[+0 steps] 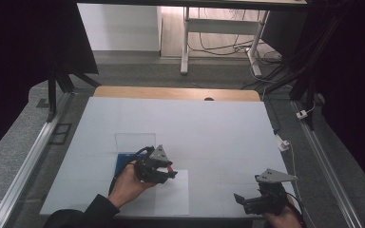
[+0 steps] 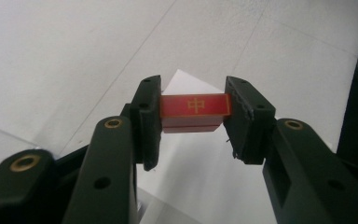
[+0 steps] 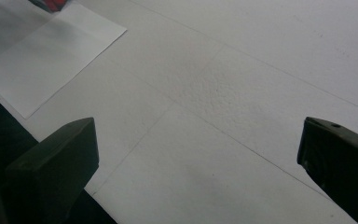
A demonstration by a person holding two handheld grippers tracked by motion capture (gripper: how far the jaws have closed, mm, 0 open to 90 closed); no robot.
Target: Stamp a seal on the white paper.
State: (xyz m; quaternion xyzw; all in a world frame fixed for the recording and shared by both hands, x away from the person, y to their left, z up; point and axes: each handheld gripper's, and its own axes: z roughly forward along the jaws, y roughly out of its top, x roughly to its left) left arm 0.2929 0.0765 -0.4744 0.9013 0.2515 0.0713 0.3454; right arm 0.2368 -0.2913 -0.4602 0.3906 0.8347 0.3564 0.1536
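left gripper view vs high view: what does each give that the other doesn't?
Left gripper view alone: the gold character and gold border on the red block, with the jaws pressed on its two ends. High view alone: the blue tray, the clear box behind it, and the right gripper with its jaws apart. Both: the left gripper, the block and the white sheet.

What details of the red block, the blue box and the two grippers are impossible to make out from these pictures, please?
- Red block, left gripper view: its ends are covered by the pads clamping it, and its underside faces away.
- Blue box, high view: the left gripper and hand cover most of it, so its contents are hidden.
- Right gripper, high view: too dark and small for jaw detail.
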